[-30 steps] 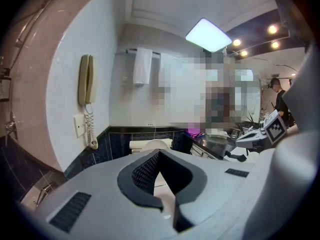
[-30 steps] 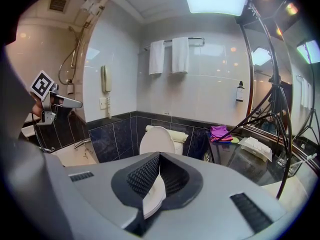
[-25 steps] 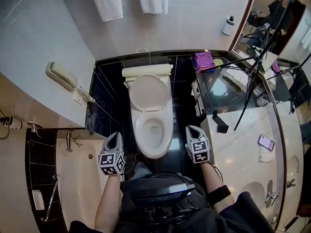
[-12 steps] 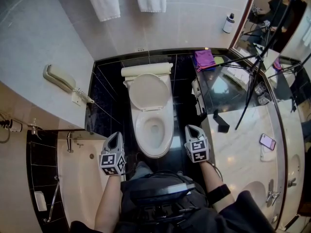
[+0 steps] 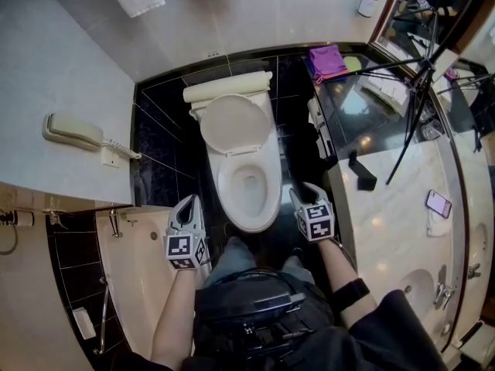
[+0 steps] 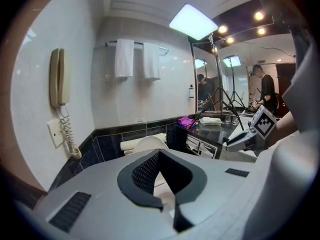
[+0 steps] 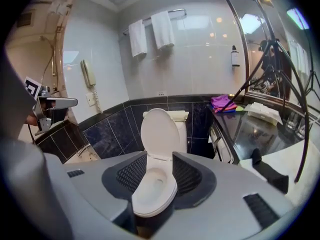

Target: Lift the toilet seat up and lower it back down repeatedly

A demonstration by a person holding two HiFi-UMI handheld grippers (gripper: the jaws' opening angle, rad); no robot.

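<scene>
The white toilet point(image 5: 247, 184) stands against the black tiled wall, its lid point(image 5: 234, 124) upright against the tank and the seat ring point(image 7: 150, 196) lying down on the bowl. My left gripper point(image 5: 189, 205) hovers left of the bowl's front, pads together and nothing held; its own view shows its jaws point(image 6: 159, 154) meeting at the tips. My right gripper point(image 5: 303, 195) hangs right of the bowl's front. Its jaws point(image 7: 160, 156) have just been opening and stand apart, with nothing between them; the toilet shows beyond the gap, untouched.
A bathtub point(image 5: 135, 280) lies at the left and a wall phone point(image 5: 73, 132) hangs above it. The marble vanity point(image 5: 387, 230) at the right carries a smartphone point(image 5: 438, 203), and a tripod point(image 5: 418, 76) stands over it. A purple cloth point(image 5: 326, 59) sits on the back ledge.
Both grippers have come forward and down to flank the bowl's front. The right jaws have parted. The lid has stayed up.
</scene>
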